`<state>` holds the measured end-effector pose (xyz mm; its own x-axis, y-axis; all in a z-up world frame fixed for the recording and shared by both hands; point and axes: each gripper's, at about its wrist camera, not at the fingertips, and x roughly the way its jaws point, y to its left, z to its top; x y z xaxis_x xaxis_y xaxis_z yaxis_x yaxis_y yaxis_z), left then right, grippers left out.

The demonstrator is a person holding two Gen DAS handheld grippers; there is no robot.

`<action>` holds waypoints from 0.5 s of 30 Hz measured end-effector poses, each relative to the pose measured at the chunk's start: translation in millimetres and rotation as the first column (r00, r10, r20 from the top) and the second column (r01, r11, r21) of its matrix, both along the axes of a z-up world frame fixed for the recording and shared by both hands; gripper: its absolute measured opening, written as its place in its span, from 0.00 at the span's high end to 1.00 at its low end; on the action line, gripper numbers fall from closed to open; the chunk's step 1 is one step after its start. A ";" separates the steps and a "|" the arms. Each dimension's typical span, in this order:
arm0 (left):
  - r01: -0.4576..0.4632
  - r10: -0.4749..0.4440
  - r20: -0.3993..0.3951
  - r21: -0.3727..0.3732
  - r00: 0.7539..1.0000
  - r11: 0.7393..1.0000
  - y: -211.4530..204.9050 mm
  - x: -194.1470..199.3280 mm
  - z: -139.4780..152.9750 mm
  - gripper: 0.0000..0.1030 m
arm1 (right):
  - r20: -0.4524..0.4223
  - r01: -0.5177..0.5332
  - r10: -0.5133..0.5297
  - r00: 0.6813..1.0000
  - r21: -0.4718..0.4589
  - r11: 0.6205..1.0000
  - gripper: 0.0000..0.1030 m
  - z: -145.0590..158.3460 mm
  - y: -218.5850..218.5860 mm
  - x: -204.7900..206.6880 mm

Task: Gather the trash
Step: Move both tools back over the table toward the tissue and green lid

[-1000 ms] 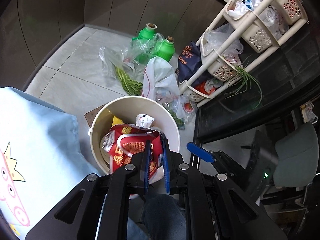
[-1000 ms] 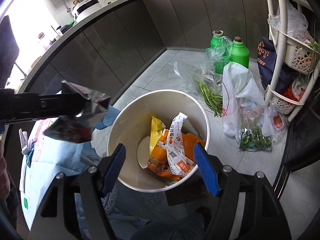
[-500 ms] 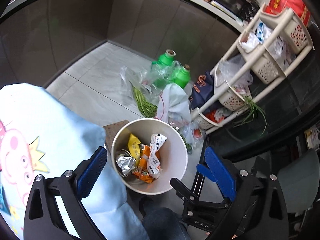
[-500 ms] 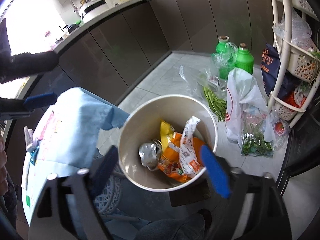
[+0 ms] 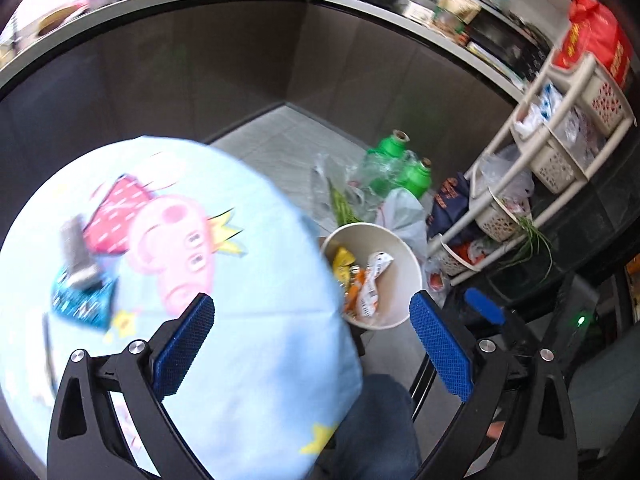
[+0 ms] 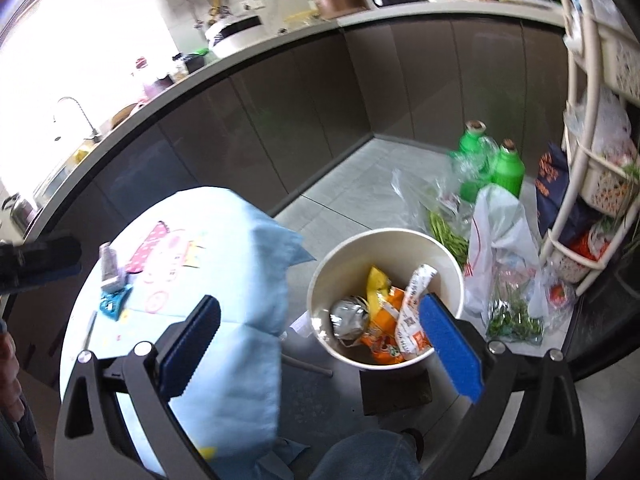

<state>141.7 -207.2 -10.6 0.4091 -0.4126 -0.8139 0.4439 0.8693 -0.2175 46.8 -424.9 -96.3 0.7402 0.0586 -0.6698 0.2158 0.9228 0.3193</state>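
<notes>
No fully readable text. Navy bag [image 6: 550,184], far right of the right jaws beside the rack [image 6: 588,208]: orange letters, roughly "NGYI", partial. White wrapper [image 6: 412,300] in the bin [image 6: 384,240] just ahead of the right jaw: QR code and print, too small to read.

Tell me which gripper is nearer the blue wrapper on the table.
Left. The left gripper hangs open over the tablecloth, the blue wrapper just off its left finger. The right gripper, jaws opening, sits by the trash bucket, with the wrapper well away.
</notes>
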 end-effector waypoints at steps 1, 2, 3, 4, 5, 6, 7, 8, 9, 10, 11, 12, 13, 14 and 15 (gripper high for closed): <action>-0.016 0.016 0.001 -0.004 1.000 1.000 11.3 -3.1 0.6 0.08 | 0.008 -0.012 0.012 1.000 -0.010 1.000 0.03 7.2 7.3 -2.0; -0.040 0.040 0.002 -0.009 0.999 0.999 24.5 -7.8 2.3 0.08 | 0.015 -0.025 0.025 1.000 -0.019 1.000 0.03 13.4 14.0 -3.4; -0.059 0.059 0.001 -0.014 0.998 0.998 35.9 -11.5 3.2 0.08 | 0.020 -0.034 0.035 0.999 -0.027 0.999 0.03 18.2 19.2 -4.5; -0.072 0.072 0.000 -0.018 0.997 0.997 45.7 -14.9 3.8 0.08 | 0.026 -0.047 0.048 0.999 -0.038 0.998 0.03 24.1 26.6 -5.4; -0.093 0.093 -0.001 -0.024 0.996 0.995 59.1 -19.0 4.7 0.08 | 0.030 -0.058 0.060 0.998 -0.047 0.997 0.03 29.3 33.7 -5.9; -0.107 0.107 -0.002 -0.026 0.994 0.994 69.2 -22.6 5.2 0.08 | 0.035 -0.069 0.071 0.997 -0.056 0.996 0.03 33.9 39.7 -6.6; -0.121 0.121 -0.003 -0.027 0.993 0.992 78.2 -25.6 5.5 0.08 | 0.041 -0.081 0.084 0.996 -0.065 0.995 0.03 39.3 47.0 -7.0; -0.142 0.142 -0.003 -0.028 0.990 0.989 90.9 -29.3 5.5 0.08 | 0.045 -0.091 0.094 0.994 -0.070 0.993 0.03 43.2 52.9 -7.3; -0.158 0.158 -0.002 -0.029 0.987 0.987 100.9 -32.0 5.7 0.08 | 0.049 -0.105 0.109 0.993 -0.075 0.992 0.03 47.8 60.4 -7.3; -0.174 0.174 -0.002 -0.031 0.985 0.984 112.3 -34.5 5.3 0.08 | 0.051 -0.116 0.120 0.991 -0.078 0.990 0.03 50.8 66.5 -7.5; -0.198 0.198 -0.003 -0.032 0.980 0.980 126.1 -37.9 4.8 0.08 | 0.053 -0.132 0.137 0.989 -0.080 0.988 0.03 54.3 74.3 -6.9; -0.217 0.217 -0.003 -0.031 0.976 0.976 137.3 -39.6 4.1 0.08 | 0.055 -0.149 0.153 0.987 -0.081 0.986 0.03 56.8 80.8 -6.8; -0.238 0.238 -0.004 -0.028 0.971 0.971 148.4 -41.9 3.1 0.08 | 0.058 -0.174 0.179 0.982 -0.086 0.981 0.03 59.7 90.6 -6.3; -0.266 0.266 -0.006 -0.021 0.964 0.964 163.3 -45.5 1.3 0.08 | 0.061 -0.194 0.200 0.978 -0.092 0.977 0.03 61.5 98.3 -6.5; -0.292 0.292 -0.008 -0.016 0.956 0.956 177.0 -48.8 -1.1 0.08 | 0.061 -0.215 0.222 0.973 -0.098 0.972 0.03 63.0 107.2 -6.4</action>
<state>92.9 -30.2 -11.7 0.5092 -0.2890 -0.8107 0.1696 0.9571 -0.2347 40.4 -317.7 -33.3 0.7618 0.1661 -0.6262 -0.0142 0.9706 0.2402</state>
